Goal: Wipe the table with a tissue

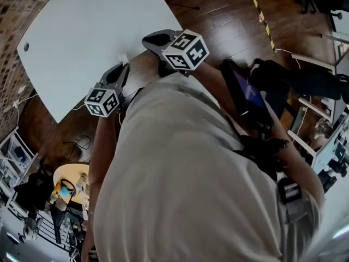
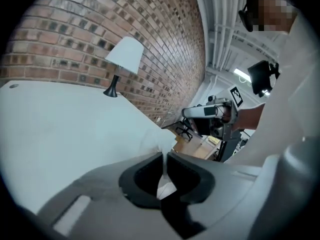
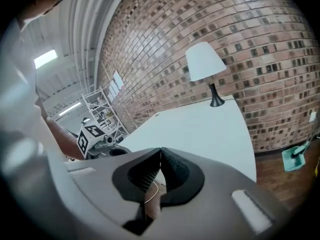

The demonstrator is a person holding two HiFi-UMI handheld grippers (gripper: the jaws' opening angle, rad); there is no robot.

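Note:
The white table (image 1: 82, 31) fills the upper left of the head view. My left gripper (image 1: 123, 64) hangs over the table's near edge, shut on a thin white tissue (image 1: 123, 57). In the left gripper view the tissue (image 2: 159, 154) is pinched between the dark pads and trails forward over the table (image 2: 65, 129). My right gripper (image 1: 148, 39) is a little to the right, also at the table's edge. Its pads (image 3: 167, 166) meet with nothing between them, above the table (image 3: 200, 129).
A white-shaded lamp (image 2: 125, 54) (image 3: 204, 61) stands at the table's far side against the brick wall (image 3: 240, 29). Dark wood floor (image 1: 218, 15) surrounds the table. Shelving and equipment (image 1: 327, 146) crowd the right, and a round yellow table (image 1: 68, 182) is at lower left.

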